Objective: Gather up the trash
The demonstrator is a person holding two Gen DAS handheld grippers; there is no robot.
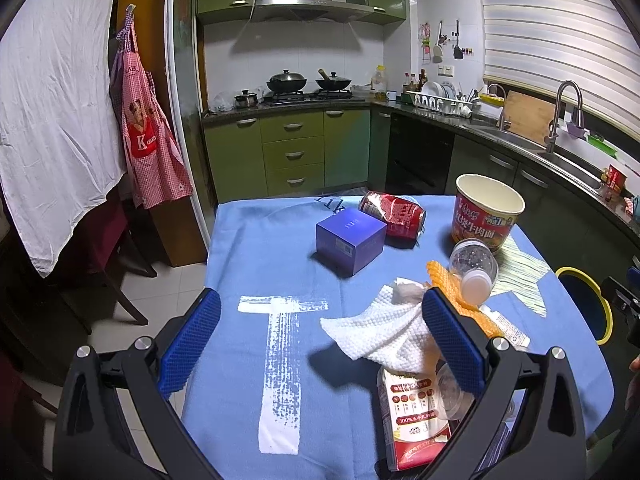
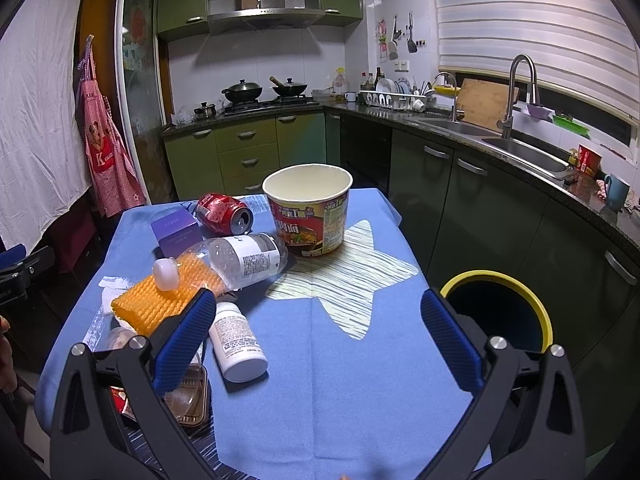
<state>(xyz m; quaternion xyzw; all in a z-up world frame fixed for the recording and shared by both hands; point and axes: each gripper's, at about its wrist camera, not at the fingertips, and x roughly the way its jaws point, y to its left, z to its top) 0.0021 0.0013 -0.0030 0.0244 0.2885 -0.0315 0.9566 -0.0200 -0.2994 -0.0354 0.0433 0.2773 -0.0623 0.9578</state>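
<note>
Both wrist cameras sit low over the near edge of the table (image 1: 248, 264), facing across it toward the kitchen counter. The left views its left half, the right its right edge; both share the noodle cup (image 1: 486, 210) (image 2: 308, 212).

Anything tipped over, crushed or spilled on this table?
The red can lies on its side, dented; the clear bottle and white pill bottle lie toppled too. Only the noodle cup stands upright. No spill visible.

Count on table: one noodle cup (image 2: 308, 216), one soda can (image 2: 224, 213), one purple box (image 1: 350, 242), one clear bottle (image 2: 244, 258), one white pill bottle (image 2: 237, 342), one paper towel (image 1: 380, 326), one carton (image 1: 412, 420).
</note>
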